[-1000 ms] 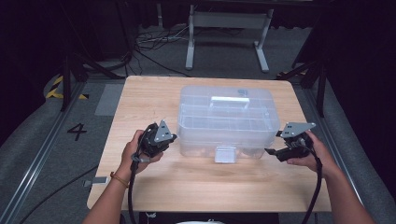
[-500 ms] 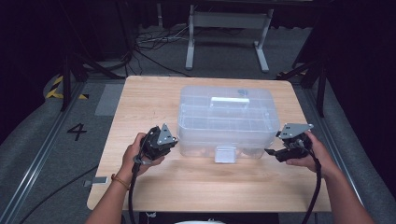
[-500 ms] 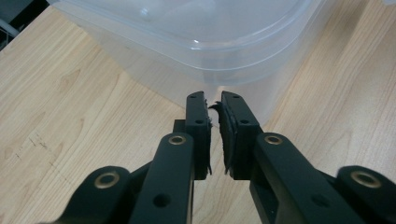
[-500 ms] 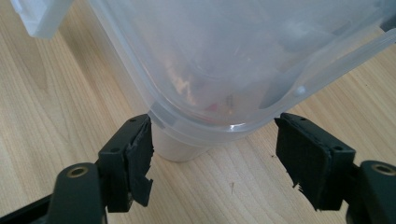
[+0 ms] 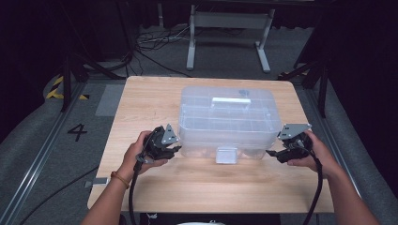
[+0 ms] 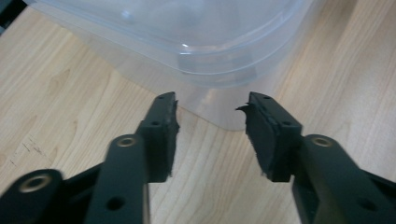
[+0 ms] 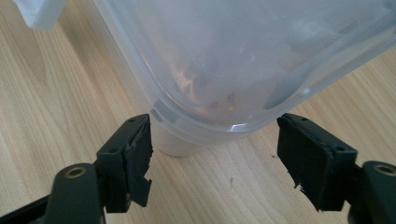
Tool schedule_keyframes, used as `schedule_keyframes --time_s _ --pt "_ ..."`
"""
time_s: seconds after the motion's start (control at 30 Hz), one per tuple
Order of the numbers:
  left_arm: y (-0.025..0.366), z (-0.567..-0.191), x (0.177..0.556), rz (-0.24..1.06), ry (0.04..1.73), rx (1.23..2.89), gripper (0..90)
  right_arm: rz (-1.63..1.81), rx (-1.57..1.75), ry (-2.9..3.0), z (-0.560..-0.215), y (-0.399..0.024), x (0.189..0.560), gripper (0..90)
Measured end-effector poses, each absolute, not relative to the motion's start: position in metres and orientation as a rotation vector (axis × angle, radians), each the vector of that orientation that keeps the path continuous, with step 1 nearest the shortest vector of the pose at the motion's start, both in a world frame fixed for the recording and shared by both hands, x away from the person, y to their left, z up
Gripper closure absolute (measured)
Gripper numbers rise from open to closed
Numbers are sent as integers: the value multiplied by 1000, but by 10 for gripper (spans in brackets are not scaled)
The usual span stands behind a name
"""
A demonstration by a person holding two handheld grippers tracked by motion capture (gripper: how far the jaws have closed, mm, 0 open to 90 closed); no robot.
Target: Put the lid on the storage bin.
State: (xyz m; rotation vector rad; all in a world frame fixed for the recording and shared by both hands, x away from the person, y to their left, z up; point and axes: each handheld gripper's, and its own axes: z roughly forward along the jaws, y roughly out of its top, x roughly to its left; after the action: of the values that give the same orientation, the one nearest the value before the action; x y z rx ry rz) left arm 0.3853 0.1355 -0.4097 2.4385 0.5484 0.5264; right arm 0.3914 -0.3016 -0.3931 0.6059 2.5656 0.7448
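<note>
Clear lidded plastic box (image 5: pixel 227 121) mid-frame on wooden table (image 5: pixel 141 101), left gripper (image 5: pixel 174 148) jaws apart at its lower-left corner, right gripper (image 5: pixel 272 153) jaws apart at lower-right corner, bare tabletop along bottom and left, "4" (image 5: pixel 77 131) on floor at left.

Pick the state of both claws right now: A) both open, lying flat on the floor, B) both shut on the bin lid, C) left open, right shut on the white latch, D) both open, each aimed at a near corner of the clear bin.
D: the left claw and right claw each show a wide gap between the jaws, with a corner of the clear bin just ahead.
</note>
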Motion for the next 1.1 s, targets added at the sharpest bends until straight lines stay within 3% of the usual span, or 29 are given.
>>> schedule_keyframes --time_s 0.1,0.37,1.1 --pt "132 -411 382 563 546 2485 432 723 611 2582 -390 -301 394 274" --pt "142 -414 371 555 557 2473 306 690 617 2566 -391 -311 383 280" --pt "196 -443 353 531 701 2451 275 722 749 2458 -423 -354 355 277"
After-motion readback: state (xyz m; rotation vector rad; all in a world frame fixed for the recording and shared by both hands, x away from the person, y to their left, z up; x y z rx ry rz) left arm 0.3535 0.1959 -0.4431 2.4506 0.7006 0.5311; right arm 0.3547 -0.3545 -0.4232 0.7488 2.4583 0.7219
